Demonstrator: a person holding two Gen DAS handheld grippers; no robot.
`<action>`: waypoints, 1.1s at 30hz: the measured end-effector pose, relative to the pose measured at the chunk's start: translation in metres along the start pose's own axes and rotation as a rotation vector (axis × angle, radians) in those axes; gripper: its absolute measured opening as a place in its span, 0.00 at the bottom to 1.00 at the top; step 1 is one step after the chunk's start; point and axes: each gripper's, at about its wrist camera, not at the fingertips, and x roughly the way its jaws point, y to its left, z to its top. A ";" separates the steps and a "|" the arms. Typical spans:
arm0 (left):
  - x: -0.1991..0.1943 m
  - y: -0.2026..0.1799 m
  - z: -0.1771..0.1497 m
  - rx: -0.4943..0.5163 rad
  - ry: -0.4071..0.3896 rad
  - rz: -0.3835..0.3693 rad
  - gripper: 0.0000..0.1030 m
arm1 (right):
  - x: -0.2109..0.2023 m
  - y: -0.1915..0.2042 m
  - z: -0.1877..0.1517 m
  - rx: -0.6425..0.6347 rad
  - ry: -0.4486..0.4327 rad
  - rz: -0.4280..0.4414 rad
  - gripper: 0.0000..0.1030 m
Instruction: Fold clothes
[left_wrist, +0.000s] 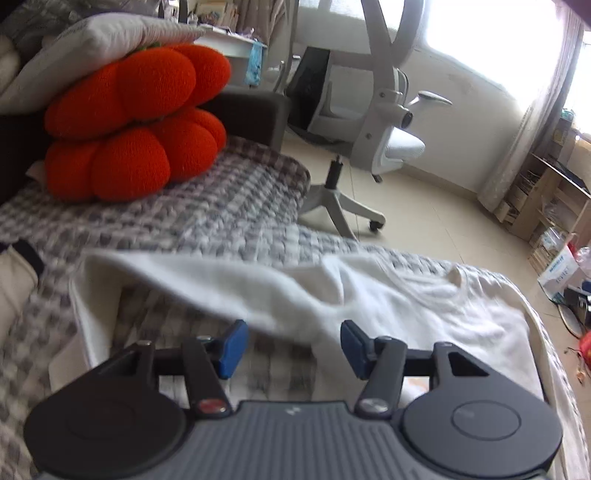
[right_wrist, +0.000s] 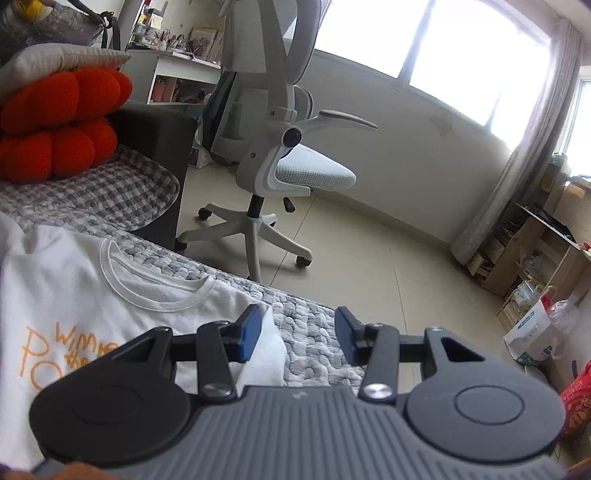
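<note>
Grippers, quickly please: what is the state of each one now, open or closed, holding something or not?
Left gripper: open, holding nothing; the white T-shirt lies just beyond it.
Right gripper: open, holding nothing, above the T-shirt's edge.

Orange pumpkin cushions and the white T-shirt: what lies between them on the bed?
Only bare grey checked blanket separates the cushions from the T-shirt; the left wrist view shows it best.
</note>
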 end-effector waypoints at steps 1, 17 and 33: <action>-0.005 0.000 -0.004 0.002 0.005 -0.014 0.57 | -0.006 -0.001 -0.001 0.010 -0.005 0.000 0.46; -0.054 -0.004 -0.065 0.079 0.065 -0.123 0.77 | -0.083 0.003 -0.083 0.037 0.134 0.042 0.55; -0.055 0.008 -0.076 0.031 0.075 -0.122 0.79 | -0.102 0.012 -0.121 -0.136 0.165 0.248 0.62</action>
